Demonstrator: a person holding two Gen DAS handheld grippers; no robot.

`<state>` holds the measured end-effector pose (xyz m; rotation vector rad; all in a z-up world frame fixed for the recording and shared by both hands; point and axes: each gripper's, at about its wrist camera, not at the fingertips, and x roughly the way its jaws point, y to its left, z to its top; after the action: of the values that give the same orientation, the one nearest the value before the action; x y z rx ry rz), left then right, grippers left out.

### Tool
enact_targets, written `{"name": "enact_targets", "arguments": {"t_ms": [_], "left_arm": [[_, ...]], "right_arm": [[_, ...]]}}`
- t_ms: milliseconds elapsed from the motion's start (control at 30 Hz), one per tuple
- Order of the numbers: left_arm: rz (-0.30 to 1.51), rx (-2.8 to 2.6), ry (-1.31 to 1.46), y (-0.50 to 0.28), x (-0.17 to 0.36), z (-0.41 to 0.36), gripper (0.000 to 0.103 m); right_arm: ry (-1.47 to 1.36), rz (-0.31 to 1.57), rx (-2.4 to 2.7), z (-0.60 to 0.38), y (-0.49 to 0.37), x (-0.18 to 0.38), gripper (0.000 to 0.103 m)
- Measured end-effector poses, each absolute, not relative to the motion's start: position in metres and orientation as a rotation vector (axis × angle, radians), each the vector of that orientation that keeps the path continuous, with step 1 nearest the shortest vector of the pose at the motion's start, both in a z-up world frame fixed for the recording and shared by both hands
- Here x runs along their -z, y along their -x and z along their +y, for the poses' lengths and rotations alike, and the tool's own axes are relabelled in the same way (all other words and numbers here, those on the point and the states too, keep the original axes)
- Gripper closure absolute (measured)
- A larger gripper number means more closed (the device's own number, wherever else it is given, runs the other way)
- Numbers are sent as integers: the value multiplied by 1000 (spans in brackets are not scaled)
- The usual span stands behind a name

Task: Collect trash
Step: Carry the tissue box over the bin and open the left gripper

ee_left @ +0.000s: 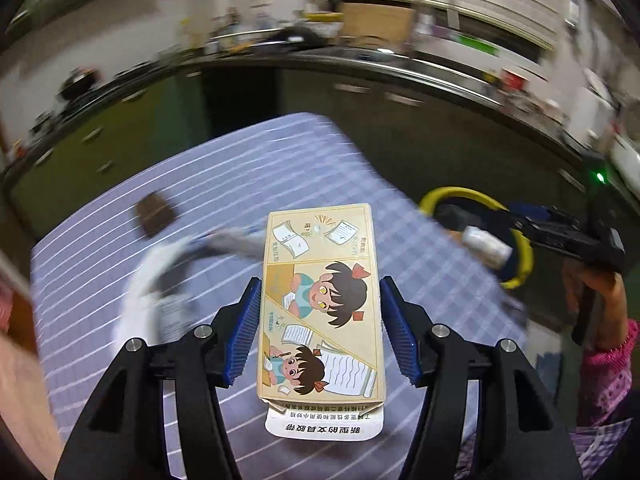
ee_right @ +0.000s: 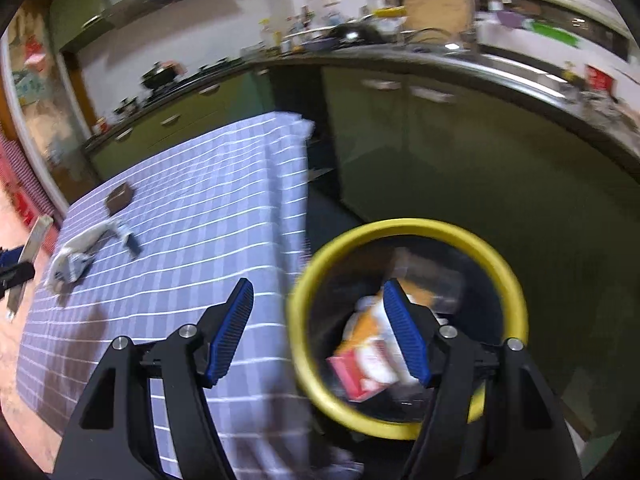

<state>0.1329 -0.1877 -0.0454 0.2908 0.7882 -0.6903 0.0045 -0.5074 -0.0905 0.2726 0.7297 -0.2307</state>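
Note:
My left gripper (ee_left: 320, 284) is shut on a flat tan cardboard box (ee_left: 320, 280) printed with cartoon children, its white flap hanging open at the near end. It hangs above the purple checked tablecloth (ee_left: 224, 168). A yellow-rimmed bin (ee_left: 452, 191) stands past the table's right edge, with my right gripper (ee_left: 532, 220) over it. In the right wrist view my right gripper (ee_right: 318, 284) stands open and holds nothing, above the bin (ee_right: 400, 226). Orange, red and white cartons (ee_right: 372, 356) lie inside. Crumpled white wrapping (ee_right: 80, 256) and a small brown packet (ee_right: 118, 198) lie on the cloth (ee_right: 220, 200).
Green kitchen cabinets (ee_right: 400, 140) and a cluttered counter with a sink curve behind the table and the bin. A hand in a pink sleeve (ee_left: 608, 344) holds the right gripper. The left gripper and its box (ee_right: 32, 240) show at the left edge.

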Motion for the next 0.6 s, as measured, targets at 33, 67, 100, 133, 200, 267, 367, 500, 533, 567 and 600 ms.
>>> {"name": "enact_targets", "arguments": {"t_ms": [33,67,100,133,200,267,367,500,533,567,600], "left_arm": [[788,731,-306,-129,46,-207,44],[789,762,-316,-126,47,-223,44],[790,783,-325,-123,49,-235,44],[790,813,-336,-120,50,-251,44],[790,874,-361,-113,51,-289,44],[804,924,-369,-109,54,-322,44],[822,984,-378,-105,61,-371,44],[851,1013,-395,-110,81,-427,44],[869,1011,-399,-113,88,-441,44],[884,1005,-399,-117,94,-451,44],[898,1002,-400,-121,100,-459,44]], "right_arm": [[-283,718,263,-519,5,89,39],[-290,712,280,-527,11,88,39],[-298,703,309,-537,20,87,39],[-302,697,329,-543,26,86,39],[-310,688,364,-556,38,85,39],[-321,677,397,-568,51,85,39],[-337,668,429,-584,68,86,39],[-357,662,456,-599,85,89,39],[-361,661,459,-602,87,89,39],[-366,660,462,-604,89,91,39],[-370,659,464,-606,91,91,39]]}}
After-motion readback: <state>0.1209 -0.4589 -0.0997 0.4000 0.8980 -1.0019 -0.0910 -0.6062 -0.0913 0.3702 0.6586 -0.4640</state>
